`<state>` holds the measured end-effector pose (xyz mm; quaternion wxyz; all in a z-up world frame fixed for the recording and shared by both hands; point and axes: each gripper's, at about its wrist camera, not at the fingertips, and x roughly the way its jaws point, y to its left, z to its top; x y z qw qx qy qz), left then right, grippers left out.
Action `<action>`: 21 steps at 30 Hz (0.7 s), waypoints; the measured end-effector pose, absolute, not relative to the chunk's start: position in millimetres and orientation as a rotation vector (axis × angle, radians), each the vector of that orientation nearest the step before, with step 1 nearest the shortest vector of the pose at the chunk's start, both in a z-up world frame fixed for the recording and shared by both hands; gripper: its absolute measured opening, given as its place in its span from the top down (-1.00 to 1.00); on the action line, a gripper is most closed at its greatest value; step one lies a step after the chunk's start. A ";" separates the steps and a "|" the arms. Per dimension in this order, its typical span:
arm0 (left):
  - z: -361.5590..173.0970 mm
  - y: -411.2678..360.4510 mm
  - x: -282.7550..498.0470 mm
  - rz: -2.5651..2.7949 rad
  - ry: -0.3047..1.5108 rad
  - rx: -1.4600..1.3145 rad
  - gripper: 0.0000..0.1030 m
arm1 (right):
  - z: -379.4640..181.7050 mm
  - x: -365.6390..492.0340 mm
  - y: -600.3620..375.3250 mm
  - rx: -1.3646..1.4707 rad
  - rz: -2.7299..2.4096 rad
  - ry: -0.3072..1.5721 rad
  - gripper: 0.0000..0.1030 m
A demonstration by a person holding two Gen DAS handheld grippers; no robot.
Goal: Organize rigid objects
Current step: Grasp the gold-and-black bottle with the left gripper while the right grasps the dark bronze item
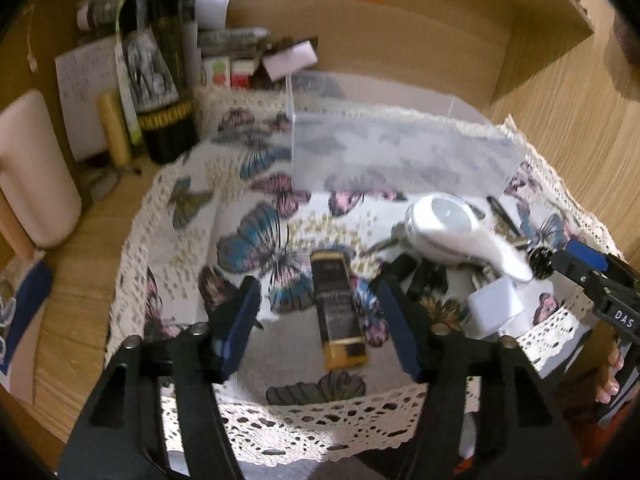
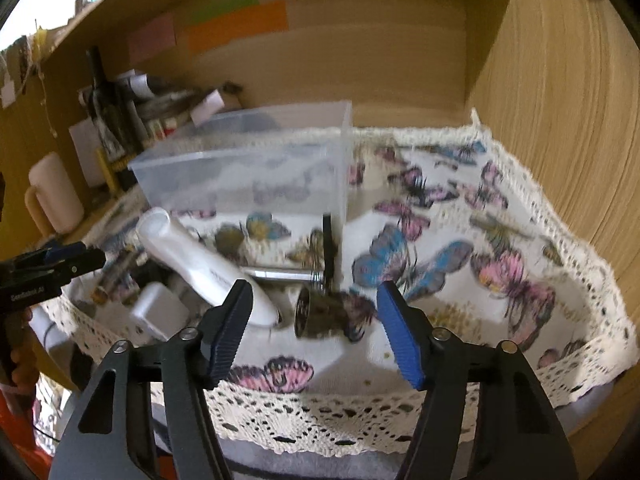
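My left gripper [image 1: 316, 298] is open and empty, its jaws either side of a black and gold box [image 1: 338, 312] lying on the butterfly cloth [image 1: 256, 216]. A white handheld device [image 1: 452, 228] lies to the right among small items, with a white cube adapter [image 1: 494, 306]. A clear plastic bin [image 1: 392, 152] stands behind. My right gripper [image 2: 316, 304] is open and empty, just in front of a round metal cylinder [image 2: 320, 314]. The white device [image 2: 200, 260], a silver tube [image 2: 280, 274], the adapter [image 2: 158, 312] and the bin [image 2: 248, 168] show in the right wrist view too.
A dark wine bottle [image 1: 160, 64], papers and small boxes stand at the back left of the wooden shelf. A cream mug [image 1: 36, 172] sits at the left. A wooden wall [image 2: 560, 120] rises at the right. The cloth has a lace edge [image 2: 360, 412] at the front.
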<state>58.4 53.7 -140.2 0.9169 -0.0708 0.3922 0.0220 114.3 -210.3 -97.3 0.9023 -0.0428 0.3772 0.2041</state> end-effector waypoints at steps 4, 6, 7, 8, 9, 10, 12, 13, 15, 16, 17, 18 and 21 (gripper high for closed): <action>-155.3 54.0 63.3 0.042 0.853 -0.148 0.05 | -108.7 123.5 -209.2 -0.077 0.422 0.828 0.15; -158.3 51.9 64.4 0.041 0.849 -0.135 0.06 | -113.7 126.9 -208.3 -0.078 0.420 0.838 0.20; -158.0 51.4 64.8 0.031 0.845 -0.136 0.18 | -115.3 127.7 -208.3 -0.078 0.418 0.835 0.21; -158.7 51.5 66.5 0.018 0.847 -0.146 0.29 | -115.9 128.5 -208.1 -0.079 0.416 0.833 0.28; -159.1 51.9 68.3 0.013 0.849 -0.152 0.47 | -116.9 129.9 -207.7 -0.083 0.410 0.836 0.38; -159.3 53.6 70.1 0.018 0.849 -0.155 0.56 | -118.7 131.6 -207.2 -0.089 0.404 0.841 0.53; -159.6 53.6 72.2 0.012 0.848 -0.159 0.56 | -119.5 132.6 -208.1 -0.085 0.405 0.834 0.54; -159.4 53.6 72.3 0.013 0.847 -0.154 0.56 | -118.7 131.6 -207.8 -0.090 0.404 0.830 0.59; -158.3 52.5 71.8 0.024 0.842 -0.139 0.56 | -114.7 130.6 -208.5 -0.096 0.397 0.813 0.62; -156.9 52.7 71.0 0.031 0.837 -0.133 0.56 | -111.9 130.4 -209.6 -0.094 0.397 0.805 0.62; -154.6 53.0 69.8 0.035 0.829 -0.130 0.56 | -109.4 130.4 -209.7 -0.092 0.395 0.798 0.62; -151.5 53.4 68.5 0.037 0.820 -0.128 0.56 | -105.7 130.2 -210.7 -0.089 0.394 0.786 0.62; -137.5 54.4 64.4 0.051 0.779 -0.117 0.56 | -94.1 129.1 -212.6 -0.085 0.391 0.747 0.62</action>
